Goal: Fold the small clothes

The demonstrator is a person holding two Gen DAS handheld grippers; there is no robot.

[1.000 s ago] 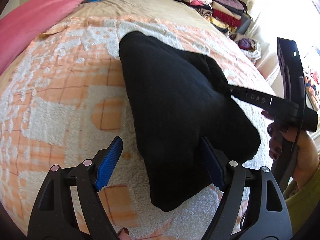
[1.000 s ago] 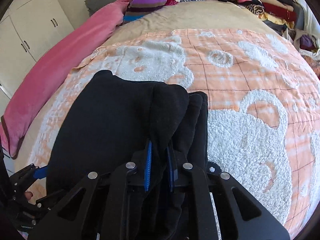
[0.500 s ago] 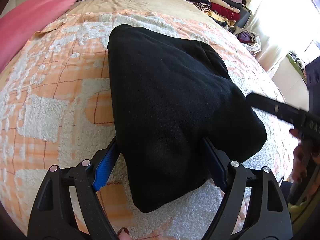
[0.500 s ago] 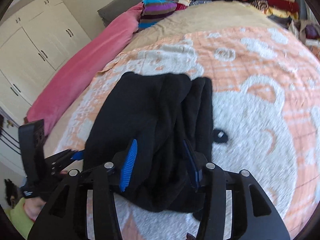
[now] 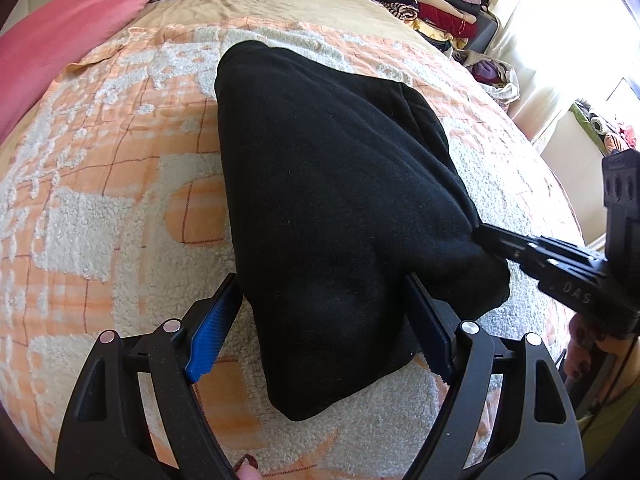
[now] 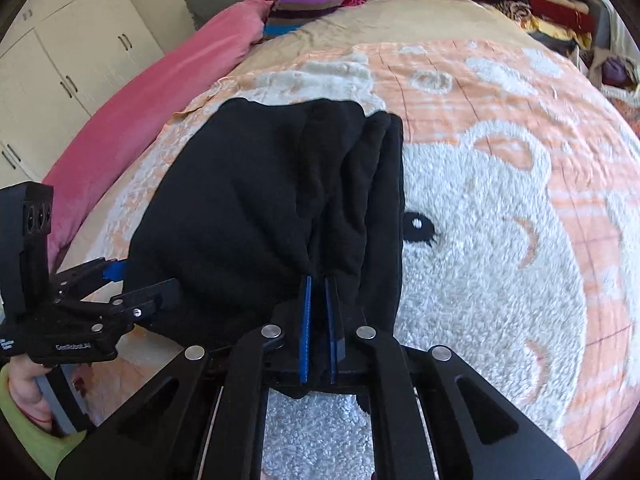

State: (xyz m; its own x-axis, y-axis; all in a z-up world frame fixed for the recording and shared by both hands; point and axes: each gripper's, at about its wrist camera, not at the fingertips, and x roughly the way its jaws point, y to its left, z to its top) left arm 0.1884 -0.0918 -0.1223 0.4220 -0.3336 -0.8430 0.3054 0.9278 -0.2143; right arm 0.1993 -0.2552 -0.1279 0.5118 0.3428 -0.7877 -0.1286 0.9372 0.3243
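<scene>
A folded black fleece garment (image 5: 340, 208) is laid on a bed's fluffy orange-and-white blanket (image 5: 100, 208). Its near end is straddled by the wide-spread left tool (image 5: 320, 324), not pinched. Its side folds are clamped by the right tool (image 6: 318, 300), closed tight; the pinched cloth is partly hidden.

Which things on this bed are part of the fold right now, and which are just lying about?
In the job:
- black garment
- right gripper, shut on its near edge
- left gripper, open astride it

Lying about:
- bear blanket
- pink cover
- striped knit
- clothes stacks
</scene>
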